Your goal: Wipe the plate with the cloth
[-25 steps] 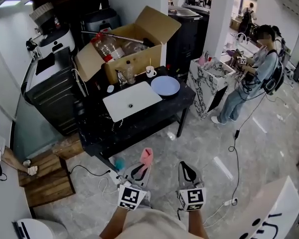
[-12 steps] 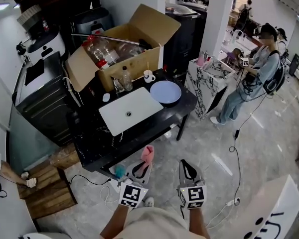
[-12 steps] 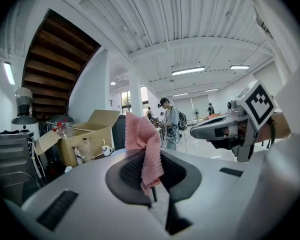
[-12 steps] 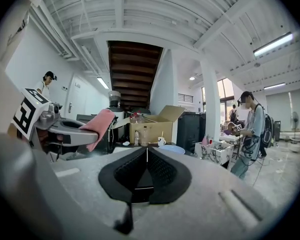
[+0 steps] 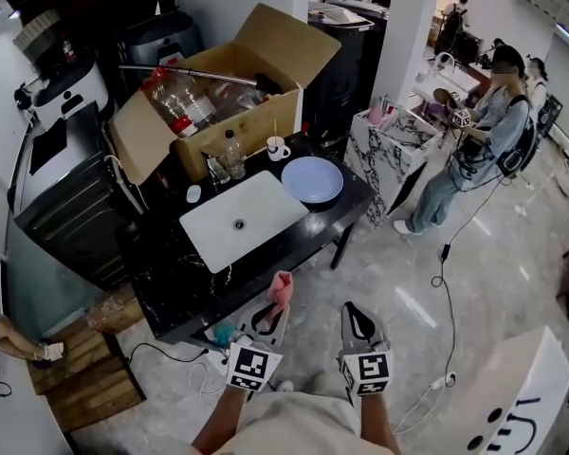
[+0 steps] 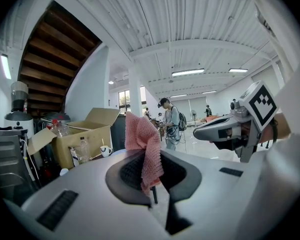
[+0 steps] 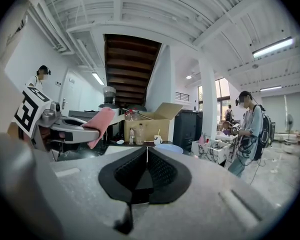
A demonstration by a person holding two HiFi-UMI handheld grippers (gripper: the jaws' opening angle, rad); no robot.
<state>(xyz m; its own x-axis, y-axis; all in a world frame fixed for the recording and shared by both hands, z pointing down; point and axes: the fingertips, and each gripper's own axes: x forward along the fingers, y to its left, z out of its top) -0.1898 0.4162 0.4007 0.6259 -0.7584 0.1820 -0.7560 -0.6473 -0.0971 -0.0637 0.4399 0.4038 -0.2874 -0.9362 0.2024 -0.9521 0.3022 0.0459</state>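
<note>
1. Left gripper (image 5: 271, 318): held low, closest to the person and over the floor. Its jaws are clamped on the pink cloth (image 5: 281, 291). The left gripper view shows only a narrow fold of the cloth (image 6: 142, 140) between the pads, while the rest stands up past the tips and droops. Hazard: with so small a bite, the cloth may pull free once it drags on the plate.
2. Right gripper (image 5: 355, 322): just beside the left one, jaws pressed together with nothing between them.
3. Black table (image 5: 294, 237): well apart from both grippers, with a white sink (image 5: 239, 218) set into its top. The approach is not finished and wiping has not begun.
4. Plate (image 5: 312, 179): pale blue, lying flat and untouched on the table just beside the sink's far right corner, near the table's right end. Hazard: nothing steadies it, so a hard sideways stroke may slide it toward the edge. The empty right gripper would probably need to brace it.
5. Mug (image 5: 276, 147) and plastic bottle (image 5: 231, 153): standing near the plate, in front of an open cardboard box (image 5: 237, 102). Hazard: a wide sweep may knock them over.
</note>
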